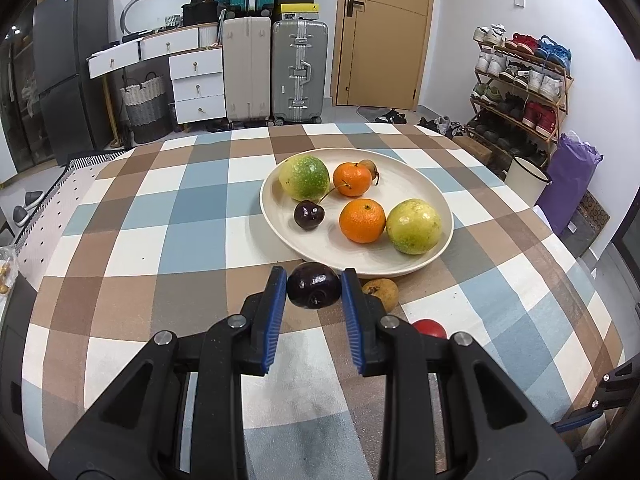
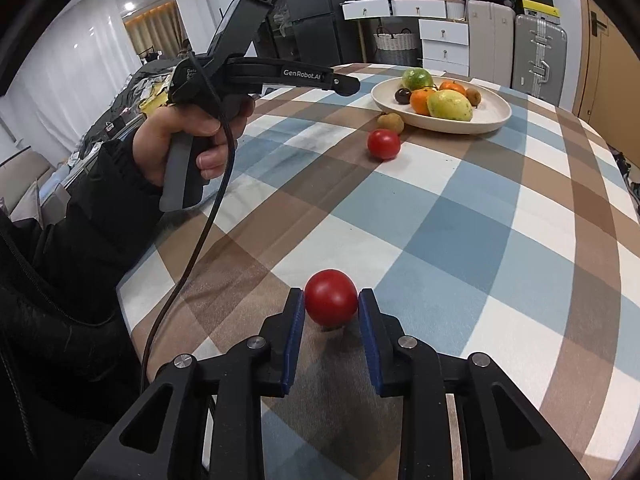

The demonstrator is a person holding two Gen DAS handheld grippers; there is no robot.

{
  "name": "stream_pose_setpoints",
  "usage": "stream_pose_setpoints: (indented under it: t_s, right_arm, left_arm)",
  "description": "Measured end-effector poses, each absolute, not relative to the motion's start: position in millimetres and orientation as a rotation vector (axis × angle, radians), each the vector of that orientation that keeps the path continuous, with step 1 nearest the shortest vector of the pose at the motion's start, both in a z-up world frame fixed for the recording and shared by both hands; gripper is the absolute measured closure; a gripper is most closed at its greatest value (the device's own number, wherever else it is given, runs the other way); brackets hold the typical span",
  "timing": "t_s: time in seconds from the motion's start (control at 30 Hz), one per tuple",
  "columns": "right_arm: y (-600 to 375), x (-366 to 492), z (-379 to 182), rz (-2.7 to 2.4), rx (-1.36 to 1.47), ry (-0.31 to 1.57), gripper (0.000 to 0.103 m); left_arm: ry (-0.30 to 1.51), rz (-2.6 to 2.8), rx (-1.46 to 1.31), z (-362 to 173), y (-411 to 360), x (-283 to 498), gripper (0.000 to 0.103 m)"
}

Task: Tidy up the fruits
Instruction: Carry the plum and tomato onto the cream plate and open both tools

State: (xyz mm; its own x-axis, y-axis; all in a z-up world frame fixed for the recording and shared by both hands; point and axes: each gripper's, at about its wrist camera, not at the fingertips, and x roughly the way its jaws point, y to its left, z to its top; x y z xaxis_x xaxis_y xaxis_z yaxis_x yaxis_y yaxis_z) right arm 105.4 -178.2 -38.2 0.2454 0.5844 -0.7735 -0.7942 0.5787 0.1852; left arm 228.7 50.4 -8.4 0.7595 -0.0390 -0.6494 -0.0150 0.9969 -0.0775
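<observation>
Left gripper [image 1: 314,290], fingers closed on a dark cherry [image 1: 314,291], which sits between the blue pads [image 1: 276,312] at the fingertips, lifted above the checked tablecloth [image 1: 160,240]. Right gripper [image 2: 331,304], pads on either side of a red tomato [image 2: 331,297]; the pads appear to touch its flanks, and the tomato seems to rest on or just above the cloth (contact with the cloth cannot be confirmed).

Handling, as judged. The cherry is light, smooth-skinned and soft; a gentle pinch across its widest part suits it, since hard pressure would bruise it and a glossy skin may slip forward out of the pads. The tomato is somewhat heavier, round and thin-skinned; a hold across its equator, well back between the pads, seems safest.

Surroundings. Directly ahead of the left gripper lies the cream plate [image 1: 280,216], holding a second cherry [image 1: 309,215], two oranges [image 1: 362,220], two green-yellow fruits [image 1: 414,226] and a small brown fruit [image 1: 368,167] at the far side. Just beyond the left gripper's right finger, against the plate rim, sits a brown fruit [image 1: 380,291]; nearer, beside that finger, another tomato [image 1: 429,328]. The plate rim is the chief obstacle: the cherry must clear it, and free space lies in the near-left part of the plate.
</observation>
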Motion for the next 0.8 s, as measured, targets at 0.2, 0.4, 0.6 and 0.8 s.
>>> stream_pose_setpoints:
  t_s: [0.2, 0.4, 0.6, 0.8]
  right_arm:
    - [-171.0, 109.8, -38.9, 0.980, -0.287, 0.925, 0.076]
    - [-176.0, 124.4, -28.2, 0.973, -0.248, 0.900, 0.076]
    - [-176.9, 163.9, -7.4, 0.911, -0.195, 0.831, 0.076]
    - [-171.6, 212.6, 15.9, 0.841, -0.119, 0.752, 0.076]
  left_arm:
    - [0.720, -0.014, -0.080, -12.0, 50.2, 232.3, 0.078]
    - [0.716, -0.010, -0.088, -10.9, 52.3, 236.4, 0.078]
    - [0.709, -0.005, -0.096, -6.0, 54.6, 244.8, 0.078]
    - [0.703, -0.001, -0.096, -3.4, 54.7, 253.0, 0.078]
